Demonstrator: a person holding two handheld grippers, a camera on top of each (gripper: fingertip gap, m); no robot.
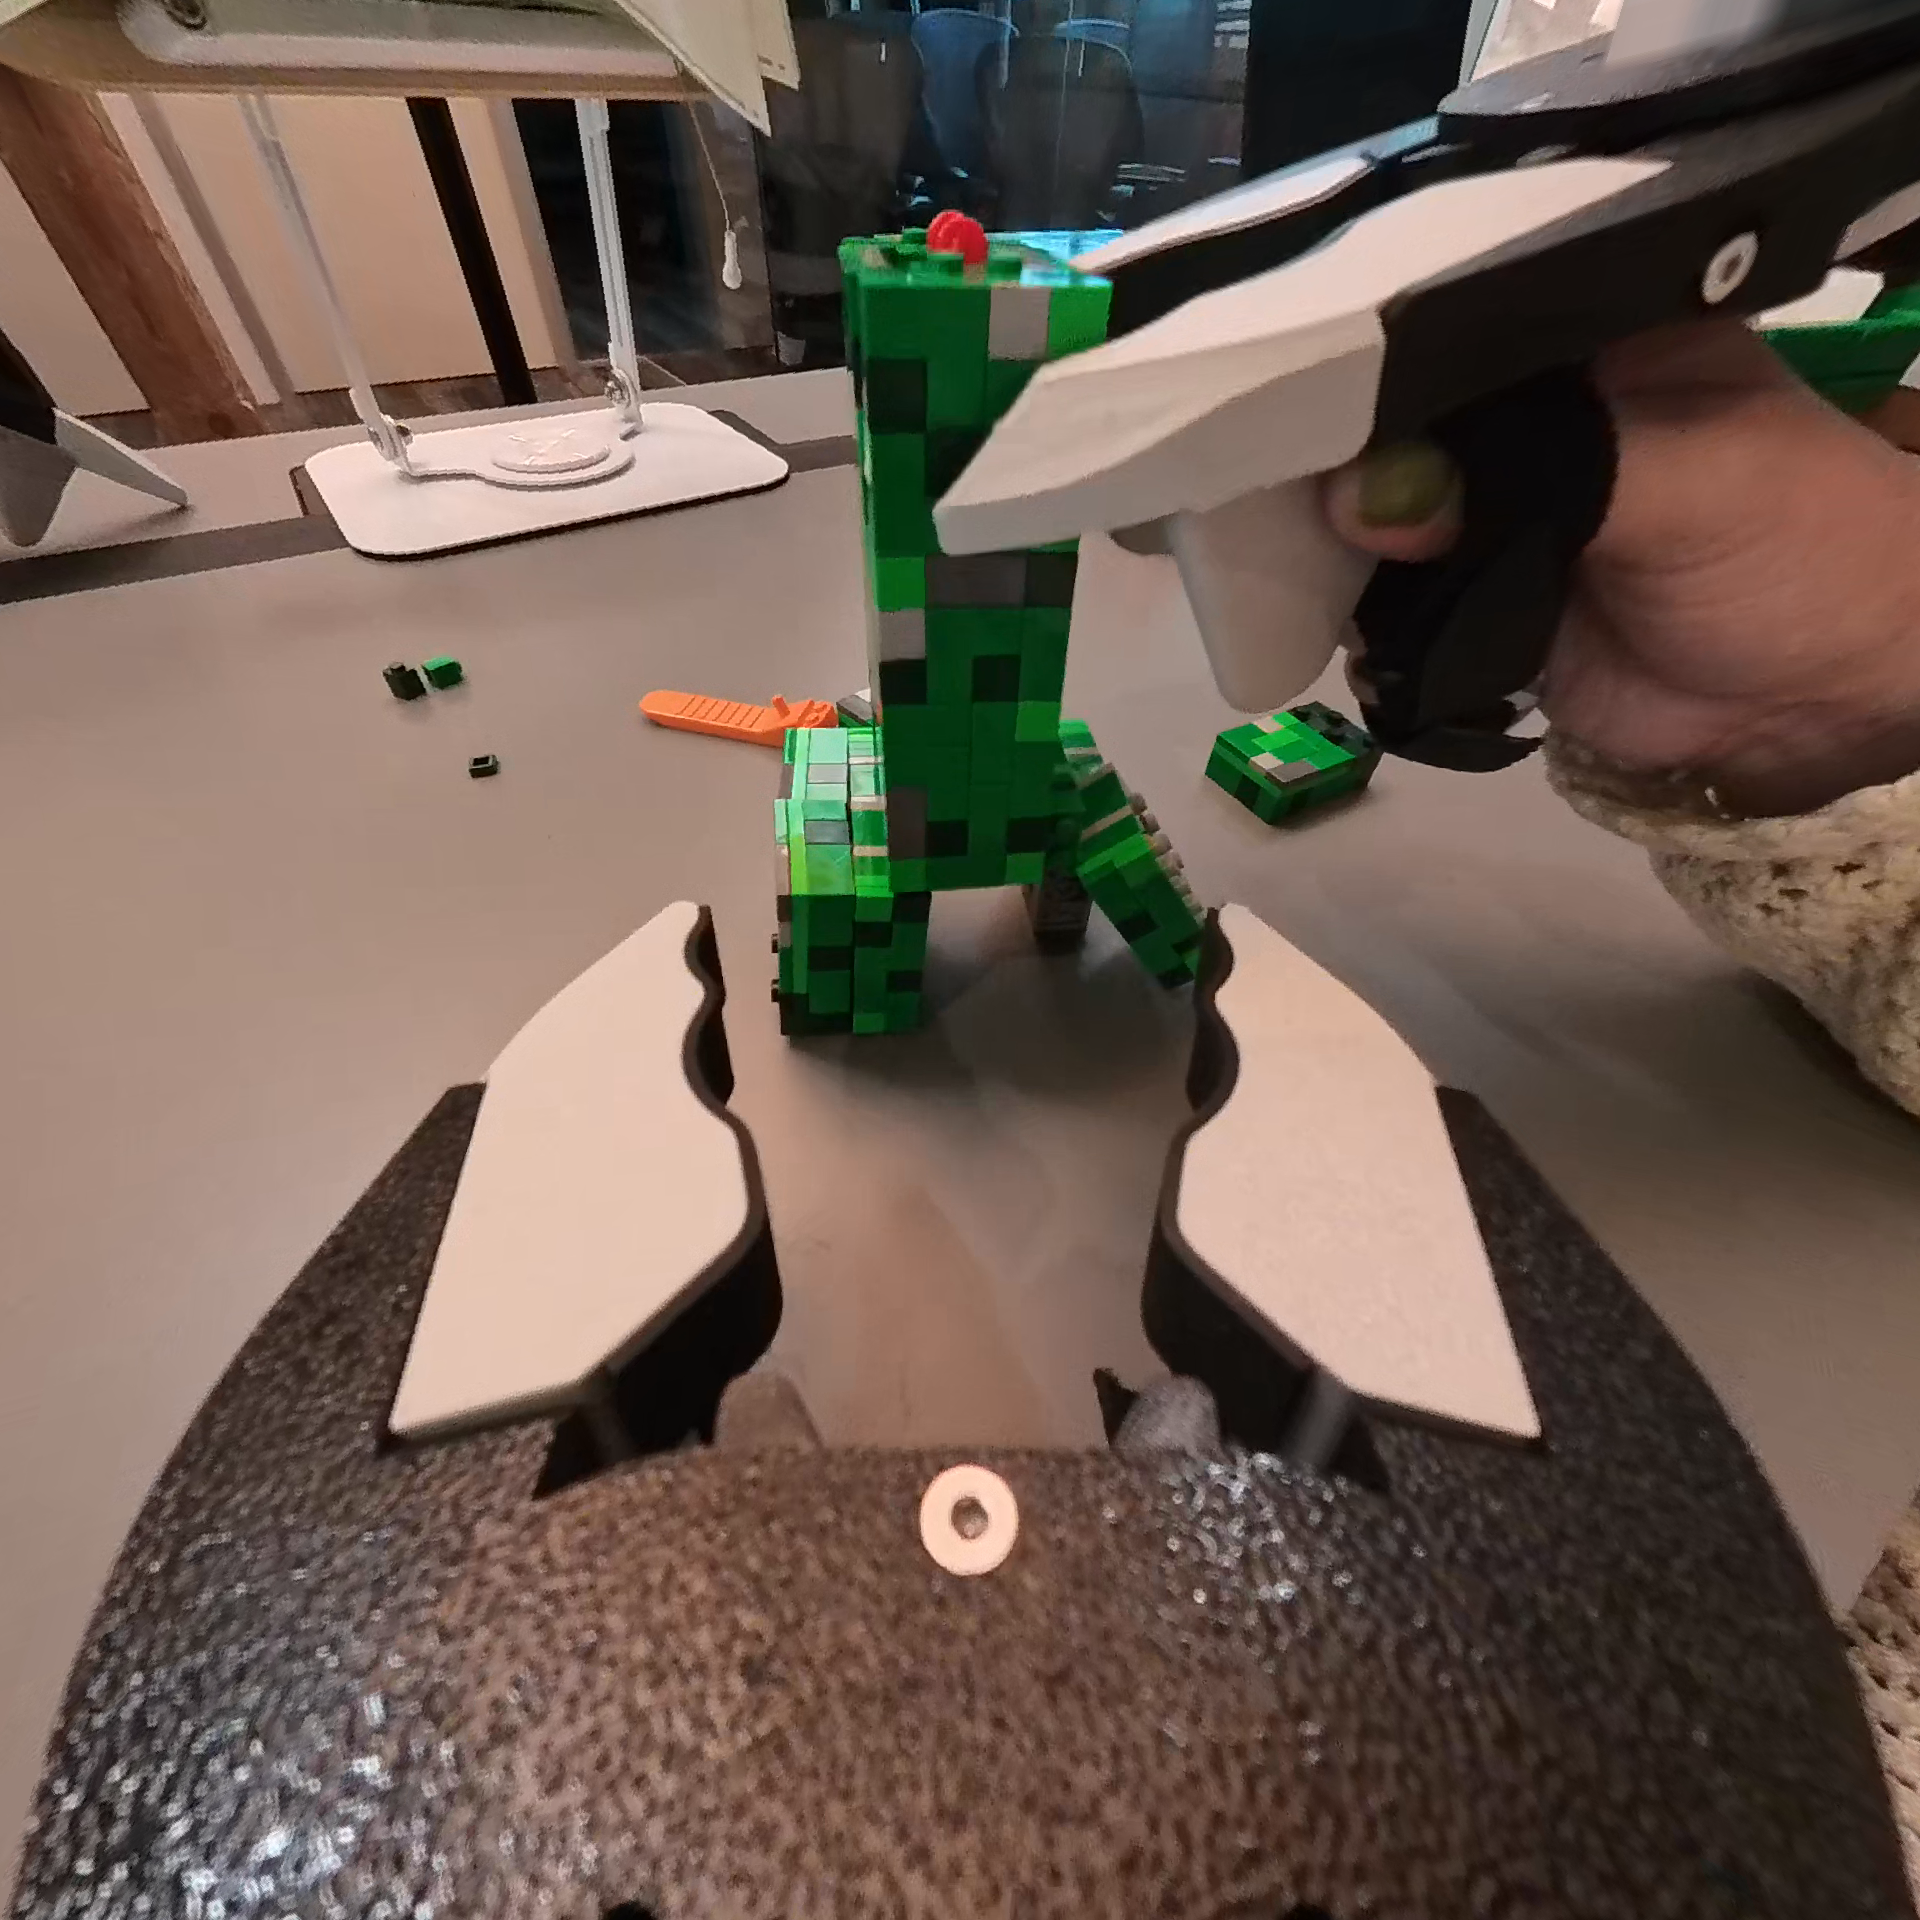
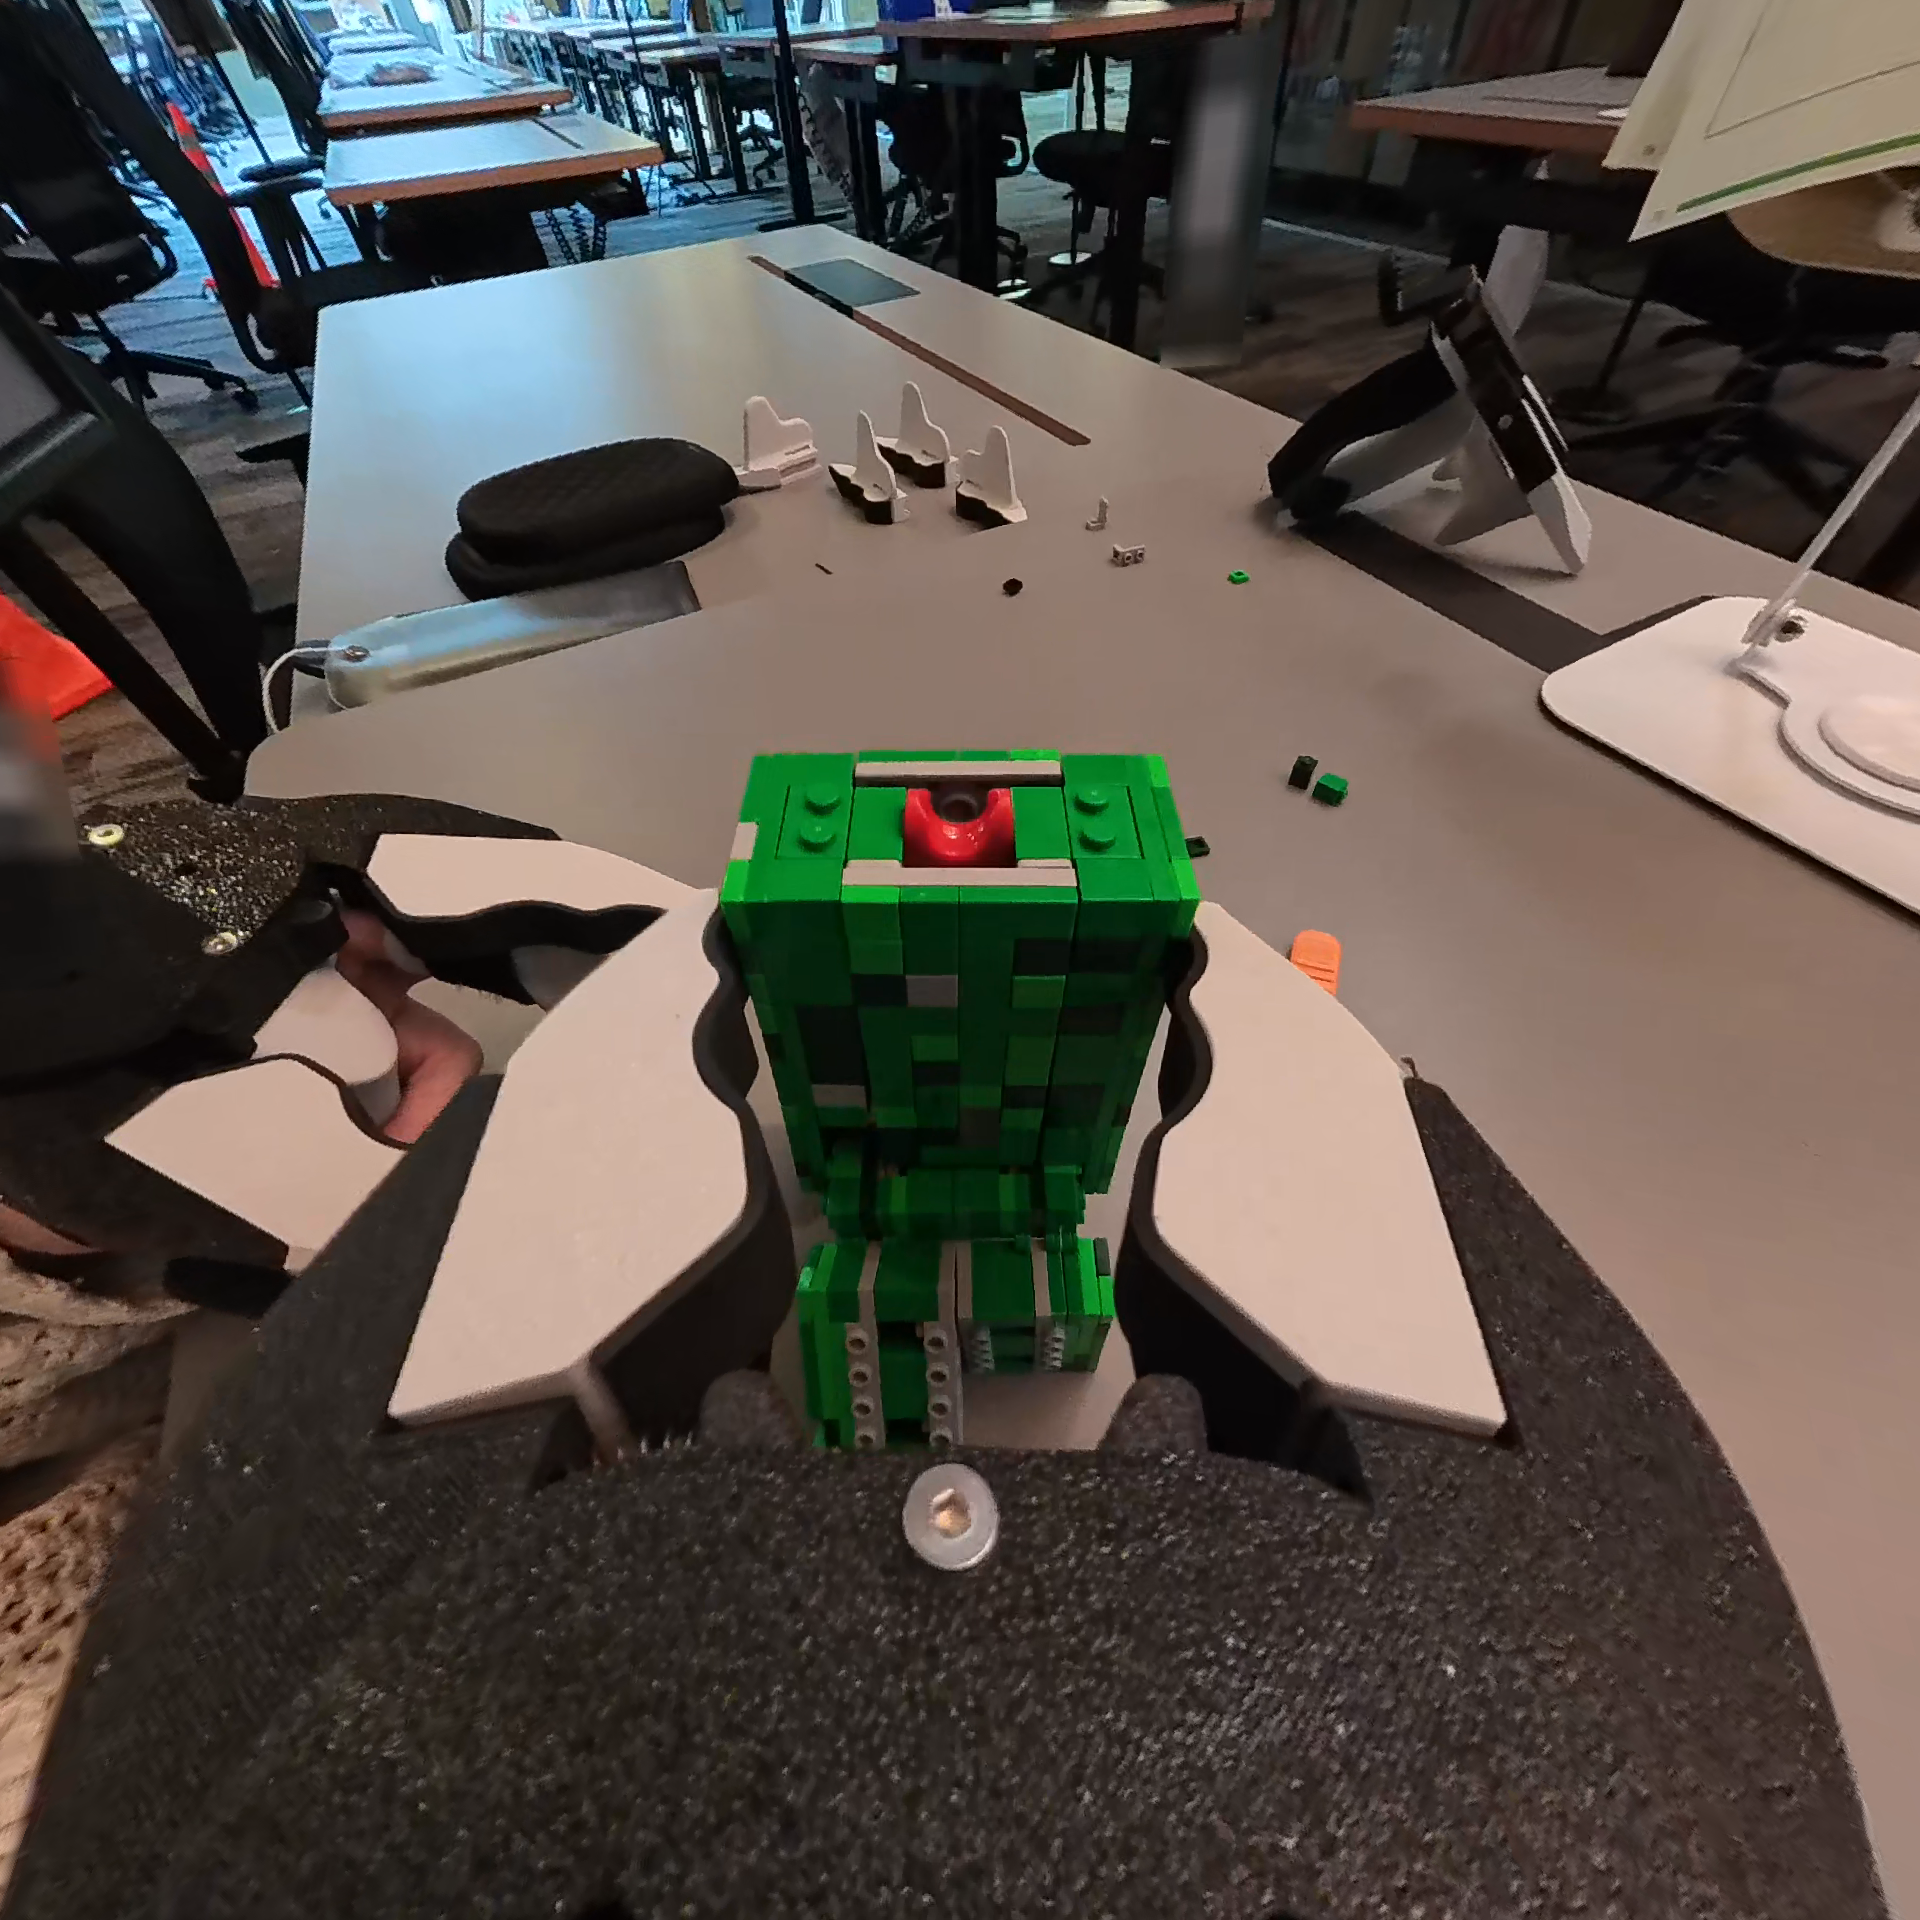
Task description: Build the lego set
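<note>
The green block figure stands upright on the grey counter, in the middle of the left wrist view. It has a tall body, legs at the bottom and a red knob in a hole on top.

The right claw has a finger on each side of the body, near the middle of the right wrist view. The fingers look like they touch the sides, but the view is too tight to be sure it is squeezing, so I cannot tell if it grips.

The left claw is spread wide and holds nothing. It sits low in its frame, just in front of the legs.

A loose green chunk lies on the counter at the right of the left wrist view. An orange brick tool and small loose bricks lie at the left.

To do this step well, I think the right claw should hold the body firm and straight. Then the left claw can fetch the chunk. Press gently, or the legs may pop off.
</note>
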